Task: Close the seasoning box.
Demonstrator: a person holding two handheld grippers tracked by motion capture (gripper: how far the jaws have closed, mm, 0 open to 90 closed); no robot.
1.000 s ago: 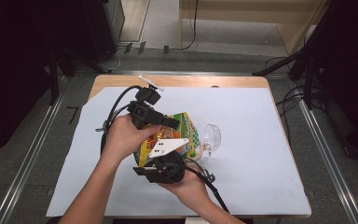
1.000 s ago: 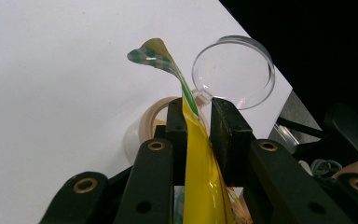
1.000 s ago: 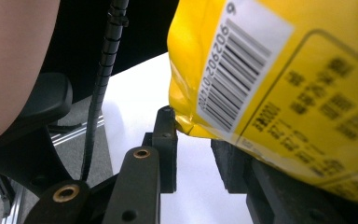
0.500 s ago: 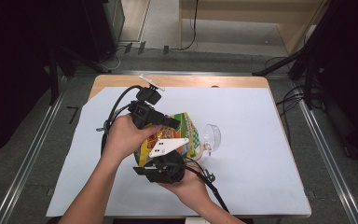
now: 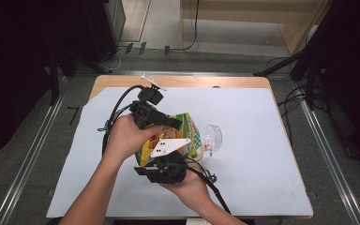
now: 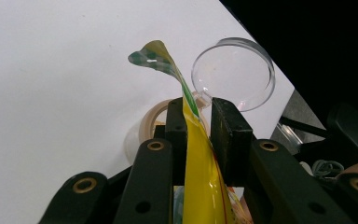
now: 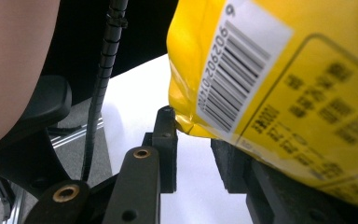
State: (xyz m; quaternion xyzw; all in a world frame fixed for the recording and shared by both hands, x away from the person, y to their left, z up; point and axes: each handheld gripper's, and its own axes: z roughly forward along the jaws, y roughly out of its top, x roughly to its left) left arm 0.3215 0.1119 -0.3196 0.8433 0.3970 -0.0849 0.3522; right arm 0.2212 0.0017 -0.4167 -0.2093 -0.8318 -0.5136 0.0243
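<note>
High view first: I see a clear round dish [image 5: 213, 137] tipped on its edge on the white surface [image 5: 262, 159], just to the right of the yellow snack bag [image 5: 187, 133]; I cannot tell whether anything is in it. In the left gripper view the dish [image 6: 233, 74] looks see-through, and a pale ring-shaped thing [image 6: 151, 126] sits beside it, partly hidden behind the jaws.

The bag is held up off the surface between my two grippers near the middle of the surface. In the left gripper view its yellow film [image 6: 200, 177] runs edge-on straight away from the camera, with a green-checked corner [image 6: 151, 53] curling up past the jaw tips.

My left gripper [image 5: 171, 123] has its jaws closed narrow on that upper edge of the bag. My right gripper [image 7: 193, 149] has its jaws standing apart; the bag's barcode corner [image 7: 242, 79] hangs just above the gap and over the right jaw, not pinched between them.
</note>
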